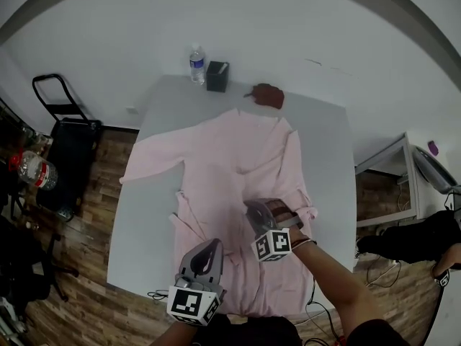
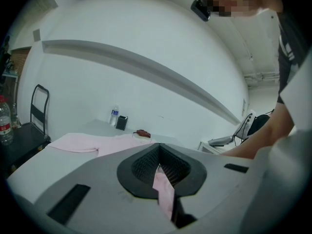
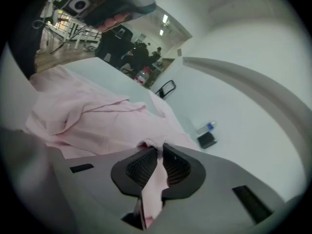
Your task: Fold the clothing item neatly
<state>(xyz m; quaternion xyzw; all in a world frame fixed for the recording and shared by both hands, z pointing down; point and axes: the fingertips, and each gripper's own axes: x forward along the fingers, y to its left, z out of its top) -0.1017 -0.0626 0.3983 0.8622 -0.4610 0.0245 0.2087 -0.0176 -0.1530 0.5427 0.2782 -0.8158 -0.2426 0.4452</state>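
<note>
A pale pink long-sleeved shirt (image 1: 230,171) lies spread on the grey table (image 1: 148,215), collar at the far end and one sleeve stretched out to the left. My left gripper (image 1: 210,249) is over the shirt's near left part, shut on a strip of the pink cloth (image 2: 164,186), which runs between its pads. My right gripper (image 1: 253,209) is over the middle right of the shirt, also shut on a fold of pink cloth (image 3: 155,177). In the right gripper view the shirt (image 3: 97,121) is bunched in folds just beyond the jaws.
A water bottle (image 1: 197,64), a black box (image 1: 217,76) and a reddish-brown object (image 1: 267,94) stand at the table's far edge. A black hand cart (image 1: 61,107) and a big bottle (image 1: 34,169) are on the floor at the left. A low white table (image 1: 385,179) stands at the right.
</note>
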